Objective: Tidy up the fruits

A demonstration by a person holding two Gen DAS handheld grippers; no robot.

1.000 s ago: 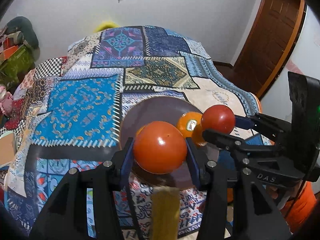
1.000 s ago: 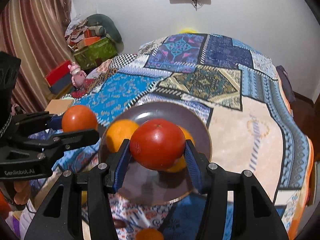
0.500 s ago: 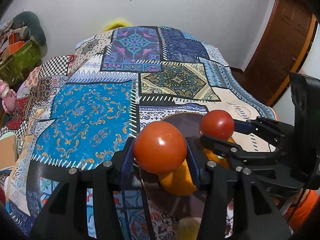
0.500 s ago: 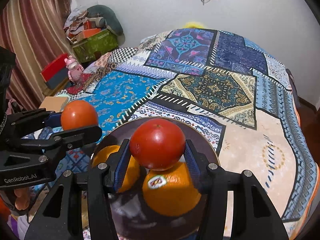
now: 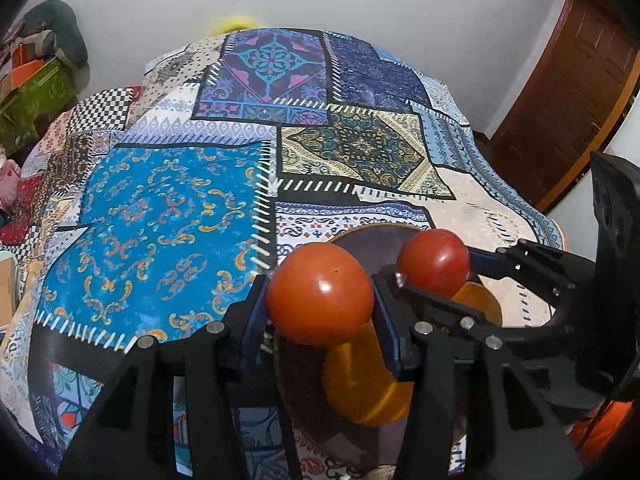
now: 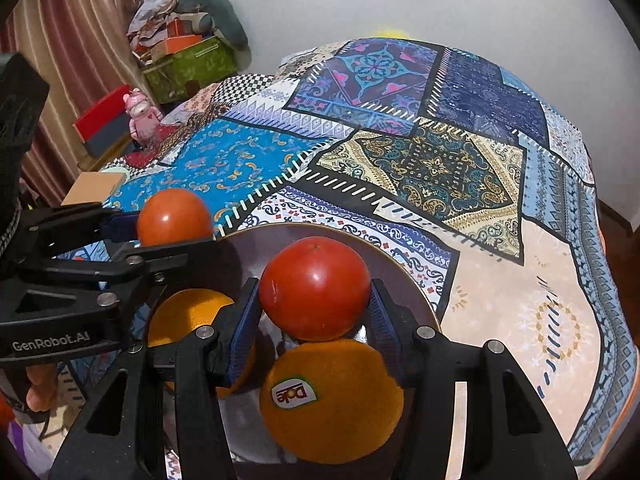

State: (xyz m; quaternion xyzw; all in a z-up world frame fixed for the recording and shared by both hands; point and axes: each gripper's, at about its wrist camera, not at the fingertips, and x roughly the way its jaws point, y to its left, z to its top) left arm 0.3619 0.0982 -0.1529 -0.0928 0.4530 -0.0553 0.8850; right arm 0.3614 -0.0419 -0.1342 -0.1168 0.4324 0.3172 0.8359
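My left gripper [image 5: 320,296] is shut on an orange-red tomato [image 5: 319,294], held above the near left part of a dark round plate [image 5: 372,236]. My right gripper [image 6: 314,292] is shut on a red tomato [image 6: 315,288] above the same plate [image 6: 404,276]. Each gripper shows in the other's view: the right one with its tomato [image 5: 434,262], the left one with its tomato [image 6: 175,217]. Two oranges lie on the plate: one with a Dole sticker [image 6: 332,400] under the right gripper, one [image 6: 192,312] to its left. In the left wrist view an orange [image 5: 366,384] shows below the fingers.
The plate rests on a bed with a patchwork quilt [image 5: 160,220] that stretches far ahead. A wooden door [image 5: 560,100] is at the right. Boxes [image 6: 188,60], a pink toy [image 6: 138,118] and a curtain [image 6: 52,60] stand at the left.
Both grippers have moved back toward the near edge of the plate, tomatoes still held. The plate and oranges now sit lower and closer in both views.
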